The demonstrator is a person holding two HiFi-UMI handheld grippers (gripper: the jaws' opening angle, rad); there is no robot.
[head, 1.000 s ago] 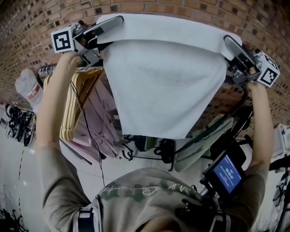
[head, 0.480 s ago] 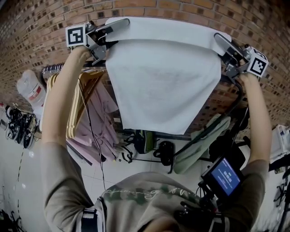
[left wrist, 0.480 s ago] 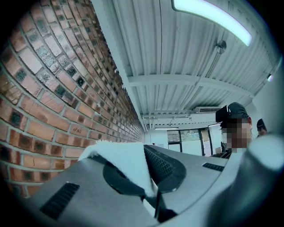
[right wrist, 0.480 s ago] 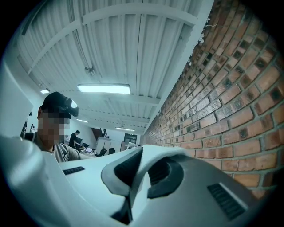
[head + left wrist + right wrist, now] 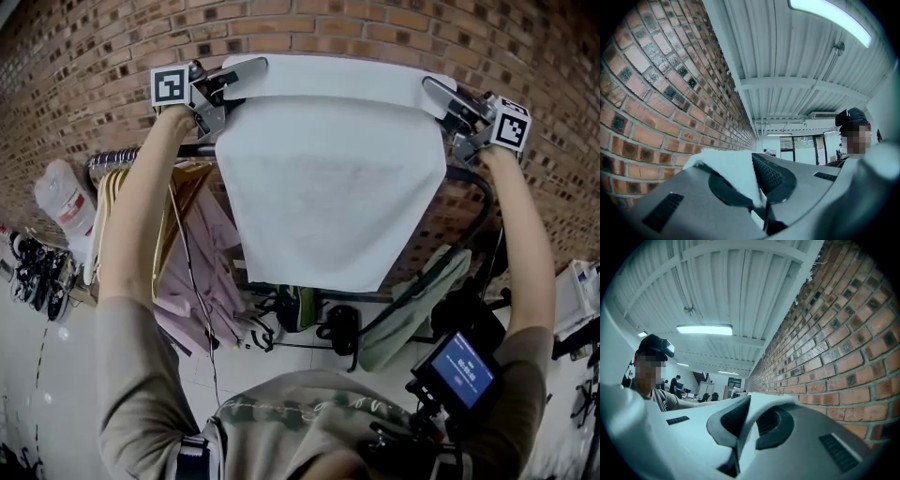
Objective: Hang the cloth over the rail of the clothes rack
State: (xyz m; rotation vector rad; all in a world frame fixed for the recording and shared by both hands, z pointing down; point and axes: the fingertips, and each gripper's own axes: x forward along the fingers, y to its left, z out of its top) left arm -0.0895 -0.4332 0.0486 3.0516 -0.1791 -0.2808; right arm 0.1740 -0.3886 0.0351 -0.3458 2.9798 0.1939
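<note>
A white cloth (image 5: 333,178) hangs spread out in front of the brick wall, held up by its two top corners. My left gripper (image 5: 242,72) is shut on the top left corner, and that corner (image 5: 733,171) shows pinched between its jaws. My right gripper (image 5: 439,91) is shut on the top right corner (image 5: 761,404). The rack's dark rail (image 5: 127,156) runs behind the cloth at about the height of my wrists. It reappears at the right as a curved bar (image 5: 480,192). The cloth's top fold sits above the rail, and its lower part hides the middle of the rail.
Wooden hangers (image 5: 117,211) and a pink garment (image 5: 202,272) hang on the rail at the left. A green garment (image 5: 417,305) hangs lower right. Shoes (image 5: 33,272) lie on the floor at the far left. A small screen (image 5: 459,368) sits at my chest.
Both grippers have carried the cloth forward toward the wall and drawn a little closer together. More of the rail shows beside the cloth. Both grips are unchanged.
</note>
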